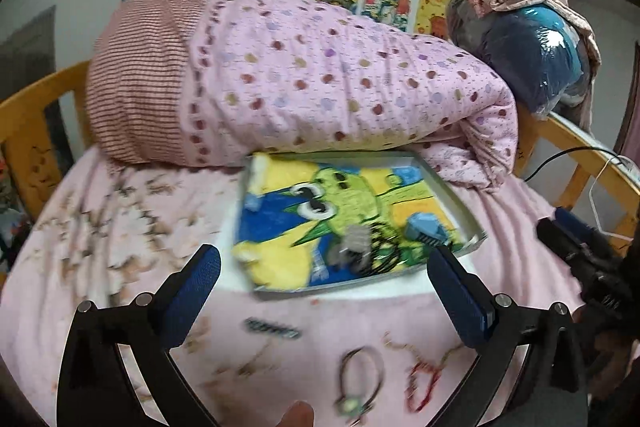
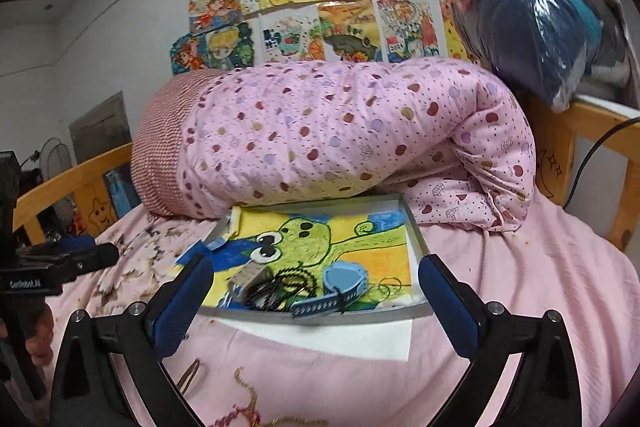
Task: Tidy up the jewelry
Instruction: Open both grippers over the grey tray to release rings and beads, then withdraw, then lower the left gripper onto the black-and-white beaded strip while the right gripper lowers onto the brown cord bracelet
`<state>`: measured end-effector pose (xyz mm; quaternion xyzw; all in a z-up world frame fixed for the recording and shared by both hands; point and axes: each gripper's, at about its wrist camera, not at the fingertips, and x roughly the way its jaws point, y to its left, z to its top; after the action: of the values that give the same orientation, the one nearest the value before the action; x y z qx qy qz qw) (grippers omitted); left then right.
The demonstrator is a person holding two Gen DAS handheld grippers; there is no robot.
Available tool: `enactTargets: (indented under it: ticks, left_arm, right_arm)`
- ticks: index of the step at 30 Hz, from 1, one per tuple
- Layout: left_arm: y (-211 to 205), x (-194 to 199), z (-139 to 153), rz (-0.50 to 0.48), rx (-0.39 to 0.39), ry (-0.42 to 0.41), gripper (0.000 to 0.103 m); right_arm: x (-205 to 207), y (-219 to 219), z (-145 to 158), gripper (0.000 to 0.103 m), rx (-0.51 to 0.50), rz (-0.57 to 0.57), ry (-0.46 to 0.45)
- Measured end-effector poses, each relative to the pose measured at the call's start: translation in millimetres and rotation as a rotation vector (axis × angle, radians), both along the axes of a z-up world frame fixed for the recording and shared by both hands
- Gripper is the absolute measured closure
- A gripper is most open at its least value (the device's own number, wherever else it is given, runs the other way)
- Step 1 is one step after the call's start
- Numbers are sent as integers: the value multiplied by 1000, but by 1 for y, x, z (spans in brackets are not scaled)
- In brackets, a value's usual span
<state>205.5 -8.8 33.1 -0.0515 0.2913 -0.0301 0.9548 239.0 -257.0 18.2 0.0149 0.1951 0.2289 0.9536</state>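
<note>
Several pieces of jewelry lie in a shallow tray (image 2: pixel 416 231) lined with a green cartoon drawing: a blue watch (image 2: pixel 340 285) with its strap trailing toward the near rim, a dark beaded string (image 2: pixel 288 281) just beside it, and a greyish clip (image 2: pixel 248 277) touching the beads on the far side from the watch. In the left wrist view the same things are blurred inside the tray (image 1: pixel 460 203), the watch (image 1: pixel 424 231) nearest its right wall.

More pieces lie on the pink bed sheet (image 1: pixel 120 227) outside the tray, on its near side: a dark bracelet (image 1: pixel 360 375) with a pale charm, a red and gold chain (image 1: pixel 424 375) just beside it, and a small dark bar clip (image 1: pixel 272 329) between the bracelet and the tray. The right wrist view shows a gold and pink chain (image 2: pixel 244 399) and a thin bronze pin (image 2: pixel 190 379), also near of the tray.

The left tool (image 1: pixel 324 291) hangs with its jaws spread wide and nothing between them; the tray's near rim sits between the fingertips and the bracelet lies closer in, under the jaws. The right tool (image 2: pixel 316 291) is likewise wide apart and empty, framing the tray's near edge, the watch between its fingertips.

A rolled pink dotted quilt (image 2: pixel 340 135) presses the tray's far side.
</note>
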Motion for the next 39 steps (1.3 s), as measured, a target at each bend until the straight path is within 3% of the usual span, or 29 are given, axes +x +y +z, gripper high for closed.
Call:
enactTargets:
  ticks: [9, 19, 28, 33, 39]
  left_arm:
    - [41, -51, -23, 70, -7, 73, 2]
    - [44, -83, -50, 44, 3, 165, 2]
    - [38, -76, -74, 26, 29, 253, 2]
    - [42, -64, -89, 53, 54, 324, 2]
    - [54, -45, -96, 45, 3, 356, 2]
  right_arm:
    - [-43, 14, -15, 0, -90, 58, 64]
    - [-72, 33, -45, 0, -201, 132, 209]
    - [-68, 43, -77, 0, -240, 195, 322]
    - [-60, 53, -94, 0, -188, 281, 403]
    - [-57, 75, -102, 0, -187, 386, 375]
